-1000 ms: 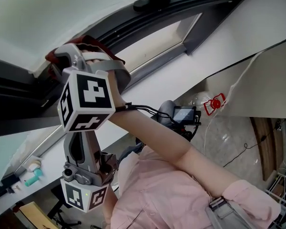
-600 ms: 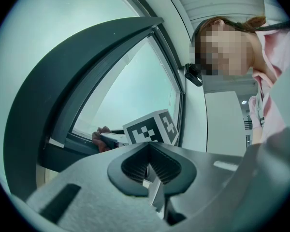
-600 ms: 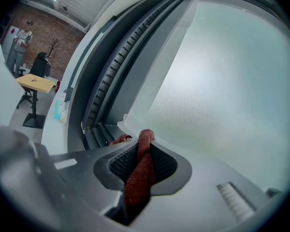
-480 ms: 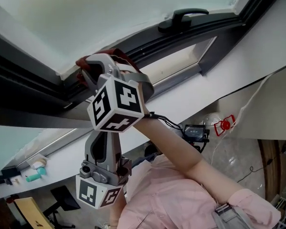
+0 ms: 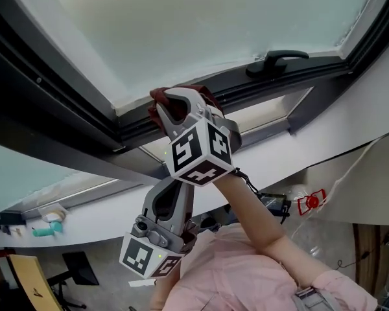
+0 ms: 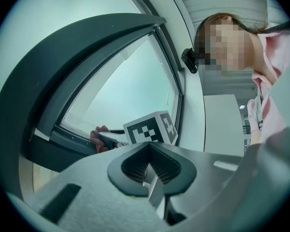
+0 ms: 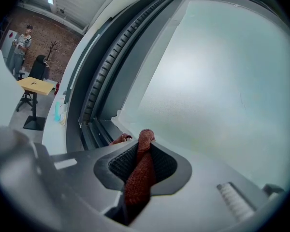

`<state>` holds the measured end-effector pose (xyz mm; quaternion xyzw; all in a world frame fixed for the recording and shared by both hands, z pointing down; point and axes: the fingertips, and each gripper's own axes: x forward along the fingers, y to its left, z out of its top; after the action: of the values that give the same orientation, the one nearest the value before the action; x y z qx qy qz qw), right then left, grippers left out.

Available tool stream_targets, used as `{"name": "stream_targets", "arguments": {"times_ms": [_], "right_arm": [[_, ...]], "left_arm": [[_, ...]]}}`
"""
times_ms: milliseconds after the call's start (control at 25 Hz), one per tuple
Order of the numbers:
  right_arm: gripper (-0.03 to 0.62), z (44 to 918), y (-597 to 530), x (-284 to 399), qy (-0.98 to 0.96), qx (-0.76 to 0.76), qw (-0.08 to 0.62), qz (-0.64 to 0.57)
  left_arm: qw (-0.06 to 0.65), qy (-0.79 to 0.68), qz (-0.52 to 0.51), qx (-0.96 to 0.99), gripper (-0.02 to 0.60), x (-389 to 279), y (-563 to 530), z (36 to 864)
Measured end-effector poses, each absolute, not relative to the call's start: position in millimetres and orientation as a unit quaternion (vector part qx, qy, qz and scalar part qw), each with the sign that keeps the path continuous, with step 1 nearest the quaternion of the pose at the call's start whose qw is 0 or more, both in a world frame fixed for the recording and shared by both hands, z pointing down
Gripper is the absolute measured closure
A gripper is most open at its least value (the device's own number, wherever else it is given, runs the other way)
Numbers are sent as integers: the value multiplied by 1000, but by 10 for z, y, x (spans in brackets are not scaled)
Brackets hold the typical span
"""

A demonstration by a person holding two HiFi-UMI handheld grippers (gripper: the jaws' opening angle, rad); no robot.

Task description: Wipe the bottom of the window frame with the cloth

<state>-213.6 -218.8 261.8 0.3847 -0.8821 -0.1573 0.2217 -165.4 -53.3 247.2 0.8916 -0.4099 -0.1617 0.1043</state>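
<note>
Right claw [image 7: 141, 154] is up at the window, jaws clamped on the dark red cloth [image 7: 135, 182], which bunches between the ribbed pads and pokes out past the tips. The cloth sits pressed to the bottom rail of the dark window frame [image 5: 243, 91], just under the frosted glass [image 5: 214, 24] and left of the black handle [image 5: 279, 60]. Left claw [image 6: 150, 164] hangs lower, beneath the right forearm, its jaws closed together on nothing, well clear of the white sill [image 5: 311, 141].
</note>
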Motion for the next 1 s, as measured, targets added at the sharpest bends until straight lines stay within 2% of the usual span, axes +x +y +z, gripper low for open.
{"name": "stream_targets", "arguments": {"times_ms": [240, 400, 600, 1000], "right_arm": [[522, 2618, -2230, -1970, -871, 406, 225, -162], [522, 2618, -2262, -1863, -865, 419, 226, -156], [522, 2623, -2289, -1782, -866, 423, 224, -142], [522, 2631, -2334, -1726, -878, 406, 223, -118]], "left_arm": [[117, -408, -157, 892, 584, -1562, -561, 2505], [122, -407, -104, 899, 584, -1447, -582, 2665], [129, -385, -113, 907, 584, -1398, -495, 2682], [129, -430, -86, 890, 584, -1770, -329, 2826]]}}
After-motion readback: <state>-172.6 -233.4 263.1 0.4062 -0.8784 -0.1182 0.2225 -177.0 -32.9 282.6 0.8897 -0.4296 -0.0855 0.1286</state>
